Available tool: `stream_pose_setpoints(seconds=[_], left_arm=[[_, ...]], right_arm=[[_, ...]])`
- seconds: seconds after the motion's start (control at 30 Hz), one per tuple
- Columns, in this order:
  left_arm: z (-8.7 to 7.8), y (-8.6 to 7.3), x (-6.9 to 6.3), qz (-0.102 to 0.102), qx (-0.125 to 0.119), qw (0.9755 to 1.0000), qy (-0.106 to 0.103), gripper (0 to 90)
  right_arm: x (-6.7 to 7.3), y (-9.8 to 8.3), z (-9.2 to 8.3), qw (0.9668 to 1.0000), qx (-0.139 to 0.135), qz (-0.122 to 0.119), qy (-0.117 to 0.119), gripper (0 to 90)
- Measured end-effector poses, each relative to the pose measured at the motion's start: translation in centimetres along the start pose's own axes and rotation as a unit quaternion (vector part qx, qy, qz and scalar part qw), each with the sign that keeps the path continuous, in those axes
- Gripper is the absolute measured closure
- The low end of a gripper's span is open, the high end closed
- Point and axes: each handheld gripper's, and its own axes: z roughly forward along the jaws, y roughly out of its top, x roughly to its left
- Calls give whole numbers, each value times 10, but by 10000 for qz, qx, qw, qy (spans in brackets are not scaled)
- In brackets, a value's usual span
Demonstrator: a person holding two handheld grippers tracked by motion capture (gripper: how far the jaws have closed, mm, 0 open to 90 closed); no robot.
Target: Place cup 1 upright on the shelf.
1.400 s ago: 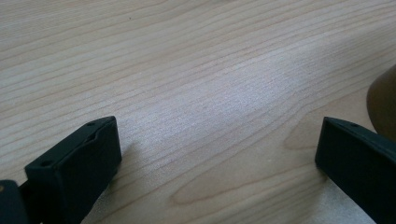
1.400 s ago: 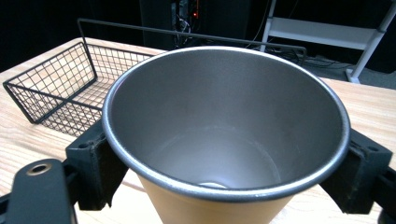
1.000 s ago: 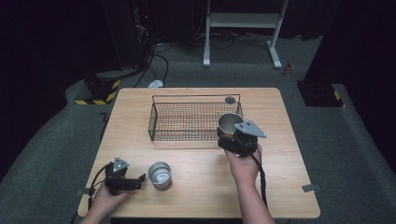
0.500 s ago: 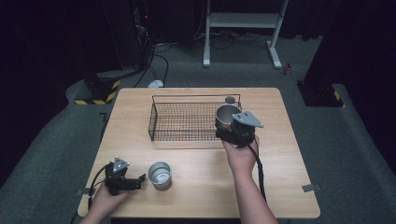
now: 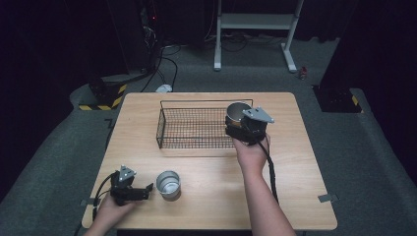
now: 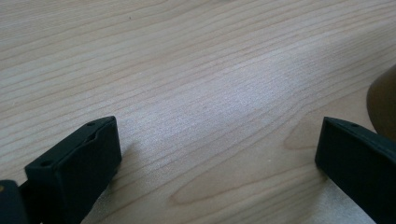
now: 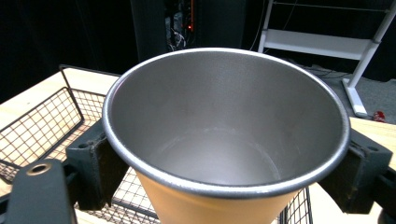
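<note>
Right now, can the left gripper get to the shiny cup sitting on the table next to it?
Probably yes. The left gripper lies on the table with its jaws open toward the cup, and nothing lies between them.

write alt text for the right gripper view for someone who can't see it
A steel cup with an orange outer wall sits clamped between the right gripper's two black jaws, its open, empty mouth facing the camera. Behind and below it is a black wire basket on a wooden table, with a dark room and a white stand beyond.
</note>
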Motion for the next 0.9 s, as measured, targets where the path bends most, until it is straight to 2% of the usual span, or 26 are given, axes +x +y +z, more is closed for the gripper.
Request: stream_pose_setpoints(seconds=[0.43, 0.67, 0.83, 0.9], left_arm=[[0, 0, 0, -14, -4, 10000, -17, 6], [1, 0, 0, -20, -11, 10000, -26, 6], [1, 0, 0, -18, -10, 10000, -27, 6], [1, 0, 0, -16, -9, 10000, -26, 6]], right_arm=[[-1, 10, 17, 10000, -9, 39, -68, 136], [-2, 13, 35, 9997, 205, 18, -148, 136], [-4, 10, 50, 9991, 360, 144, -170, 136], [-3, 10, 56, 9987, 454, 93, -228, 136]])
